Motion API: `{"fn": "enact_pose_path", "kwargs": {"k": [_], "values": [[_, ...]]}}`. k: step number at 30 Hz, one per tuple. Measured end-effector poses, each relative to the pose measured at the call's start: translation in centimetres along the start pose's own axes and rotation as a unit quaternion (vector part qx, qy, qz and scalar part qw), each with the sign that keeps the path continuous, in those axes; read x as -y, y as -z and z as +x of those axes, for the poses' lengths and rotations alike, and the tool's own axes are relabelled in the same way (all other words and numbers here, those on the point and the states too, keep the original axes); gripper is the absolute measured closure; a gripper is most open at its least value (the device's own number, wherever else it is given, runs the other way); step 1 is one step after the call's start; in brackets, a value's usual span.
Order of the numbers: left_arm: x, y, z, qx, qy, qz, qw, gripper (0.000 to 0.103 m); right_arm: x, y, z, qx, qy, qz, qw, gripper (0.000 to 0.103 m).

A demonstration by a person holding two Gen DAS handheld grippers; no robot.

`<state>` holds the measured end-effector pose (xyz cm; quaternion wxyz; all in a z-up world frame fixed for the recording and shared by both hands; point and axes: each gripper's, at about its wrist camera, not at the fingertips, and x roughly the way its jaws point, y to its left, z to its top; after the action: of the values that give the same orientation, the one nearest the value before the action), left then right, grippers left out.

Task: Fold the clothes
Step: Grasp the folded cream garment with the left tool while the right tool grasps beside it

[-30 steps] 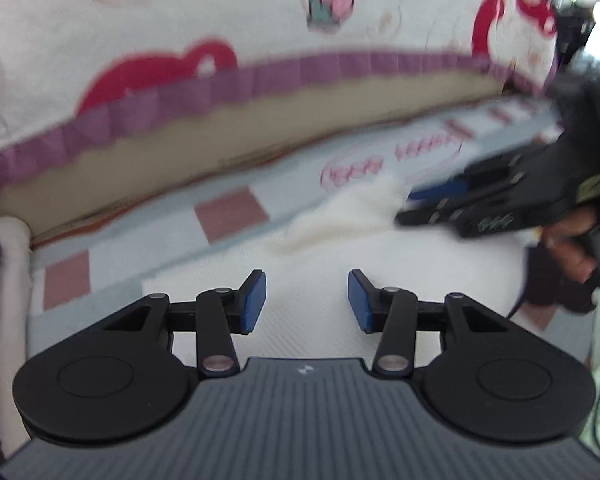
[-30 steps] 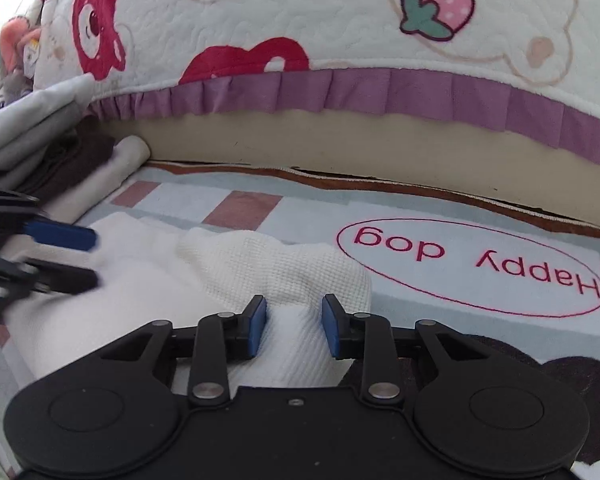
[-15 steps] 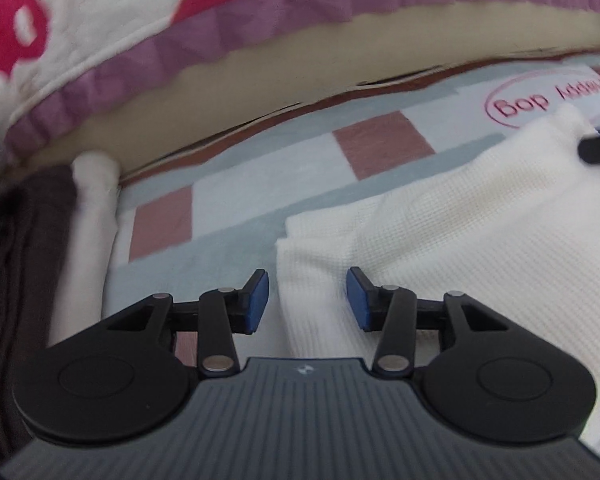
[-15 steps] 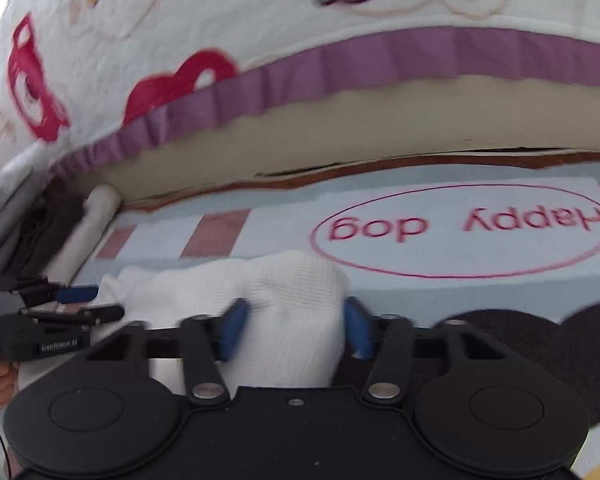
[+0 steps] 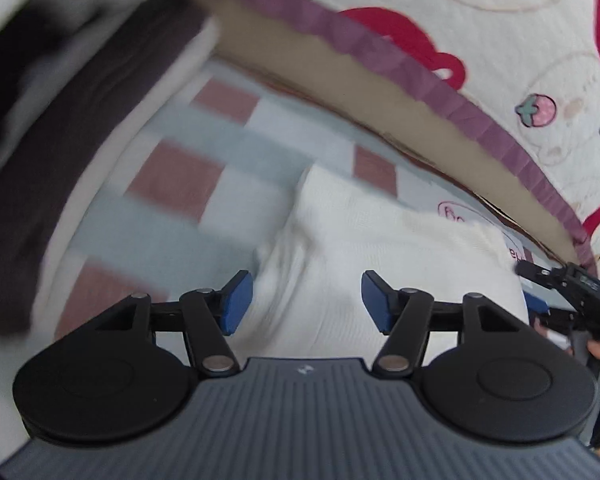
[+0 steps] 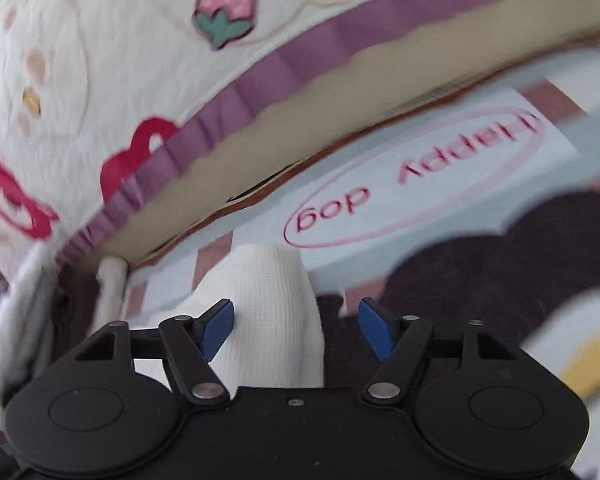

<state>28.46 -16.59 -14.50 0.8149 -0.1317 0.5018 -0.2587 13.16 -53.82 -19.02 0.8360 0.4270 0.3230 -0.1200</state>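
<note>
A white waffle-knit garment lies folded on a checked mat printed with "Happy dog". My left gripper hovers open over the garment's near left part, its blue pads apart with cloth below them. In the right wrist view the garment's rounded end lies under my right gripper, which is open; the cloth sits by the left pad and is not pinched. The right gripper also shows at the far right of the left wrist view, held by a hand.
A quilted cover with strawberry and red bear prints and a purple frill hangs over the bed edge behind the mat. Dark and pale stacked clothes lie at the left. A dark brown patch of the mat is at the right.
The right gripper has opened, letting go of the white garment's end. Both grippers swung outwards; the left one widened and now faces the mat's left side with the dark clothes.
</note>
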Motion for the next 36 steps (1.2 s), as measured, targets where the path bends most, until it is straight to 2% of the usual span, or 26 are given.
{"fn": "enact_pose_path", "kwargs": {"k": [3,5,7,9,12,15,17,18,20,21,22,23,24,26,29,30,31,32,34,36], "values": [[-1.8,2.0,-0.2,-0.027,0.021,-0.076,0.9965,0.042,0.6,3.0,-2.6,-0.026,-0.015,0.081,0.996,0.025],[-2.5,3.0,0.2,-0.03,0.058,-0.131,0.9892,0.042,0.8,5.3,-3.3,-0.038,-0.036,0.12,0.991,0.022],[-3.2,4.0,0.5,-0.032,0.097,-0.186,0.9773,0.042,1.4,7.2,-3.3,-0.049,-0.049,0.175,0.982,0.02],[-3.9,5.1,0.9,-0.033,0.135,-0.24,0.9609,0.042,2.1,8.7,-2.6,-0.062,-0.057,0.232,0.969,0.019],[-3.5,5.6,1.4,-0.001,0.106,-0.265,0.9584,0.036,2.5,9.7,-1.1,-0.08,-0.057,0.281,0.955,0.019],[-3.0,6.1,1.9,0.032,0.071,-0.286,0.9549,0.034,1.8,10.0,0.3,-0.082,-0.095,0.301,0.945,0.016],[-2.7,6.4,2.3,0.055,0.048,-0.3,0.9511,0.034,1.1,9.8,1.2,-0.085,-0.107,0.297,0.945,0.016],[-3.5,7.0,2.5,0.071,0.058,-0.341,0.9357,0.034,0.7,9.6,1.4,-0.074,-0.091,0.287,0.951,0.016],[-4.9,8.1,2.9,0.094,0.08,-0.391,0.9121,0.036,0.3,9.3,1.7,-0.049,-0.053,0.263,0.962,0.015],[-5.1,8.3,2.9,0.102,0.085,-0.397,0.908,0.036,0.0,9.3,1.7,-0.038,-0.052,0.244,0.968,0.013],[-4.9,8.4,2.8,0.106,0.083,-0.39,0.911,0.036,-0.6,9.3,1.4,-0.024,-0.049,0.21,0.976,0.012],[-4.5,8.4,2.7,0.11,0.075,-0.374,0.9177,0.036,-1.0,9.5,0.9,-0.007,-0.042,0.171,0.984,0.012],[-4.0,8.3,2.6,0.113,0.066,-0.354,0.9261,0.035,-1.1,9.7,0.7,0.006,-0.042,0.154,0.987,0.012],[-3.3,8.1,2.5,0.12,0.05,-0.317,0.9394,0.033,-0.9,10.1,0.7,0.024,-0.051,0.141,0.988,0.009],[-2.2,7.4,2.7,0.122,0.034,-0.284,0.9504,0.027,-0.5,9.3,1.0,0.032,-0.056,0.163,0.984,0.007],[-2.0,6.9,3.1,0.122,0.04,-0.266,0.9555,0.027,-0.8,8.7,1.1,0.027,-0.05,0.156,0.986,0.009],[-1.8,6.3,3.6,0.122,0.048,-0.245,0.9606,0.035,-1.2,8.2,1.0,0.025,-0.044,0.138,0.989,0.015],[-1.6,6.1,3.7,0.124,0.049,-0.213,0.9679,0.059,-1.6,7.9,0.7,0.032,-0.04,0.113,0.992,0.019],[-1.1,5.9,3.9,0.128,0.047,-0.144,0.9802,0.07,-2.7,7.5,0.1,0.045,-0.035,0.039,0.998,0.027],[-0.1,6.0,3.6,0.136,0.033,-0.078,0.9872,0.073,-3.4,7.5,-0.2,0.055,-0.027,-0.013,0.998,0.031]]}}
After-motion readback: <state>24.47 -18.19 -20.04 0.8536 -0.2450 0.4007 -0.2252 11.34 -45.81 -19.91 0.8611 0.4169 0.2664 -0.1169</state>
